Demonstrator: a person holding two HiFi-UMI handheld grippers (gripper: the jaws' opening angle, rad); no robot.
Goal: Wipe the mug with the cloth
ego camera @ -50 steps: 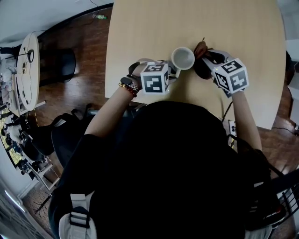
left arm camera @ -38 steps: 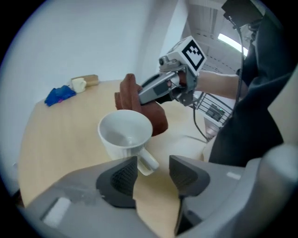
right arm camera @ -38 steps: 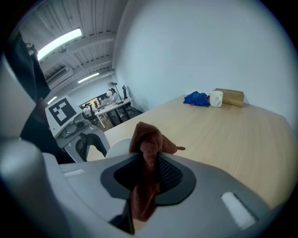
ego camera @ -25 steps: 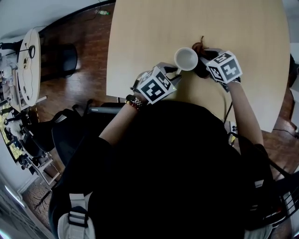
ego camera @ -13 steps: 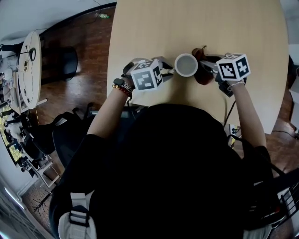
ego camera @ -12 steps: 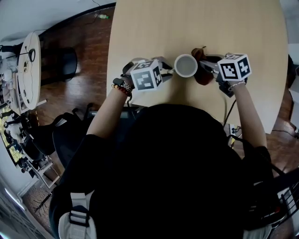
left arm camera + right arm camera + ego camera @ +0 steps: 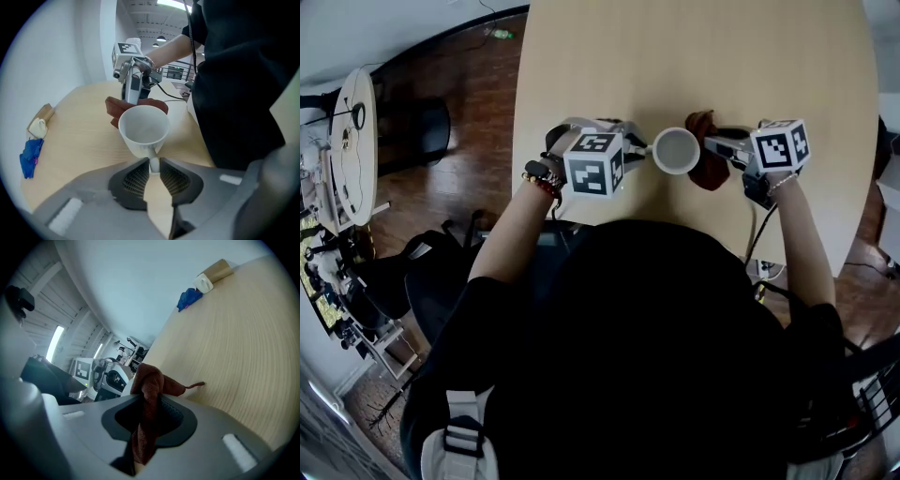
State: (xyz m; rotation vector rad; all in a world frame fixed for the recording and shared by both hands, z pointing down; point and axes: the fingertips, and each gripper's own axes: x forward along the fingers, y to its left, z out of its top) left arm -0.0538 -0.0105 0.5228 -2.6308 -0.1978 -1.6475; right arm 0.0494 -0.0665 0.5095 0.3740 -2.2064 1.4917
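A white mug (image 7: 676, 151) stands on the light wooden table (image 7: 694, 56) near its front edge. My left gripper (image 7: 639, 150) is at the mug's left, and its jaws are closing on the mug's handle. In the left gripper view the handle sits pinched between the pads of the left gripper (image 7: 153, 164), with the mug (image 7: 143, 129) upright beyond. My right gripper (image 7: 712, 148) is shut on a brown cloth (image 7: 705, 167) that lies against the mug's right side. The cloth (image 7: 150, 394) hangs bunched from the right gripper (image 7: 150, 411).
A blue rag (image 7: 29, 157) and a brown-and-white bundle (image 7: 40, 123) lie at the table's far side, also seen as the blue rag (image 7: 189, 298). Dark chairs and a round white table (image 7: 352, 141) stand on the wooden floor to the left.
My left gripper has swung from the mug's near side round to its left, on the handle. The mug and the right gripper with the cloth have shifted slightly toward me and rightward.
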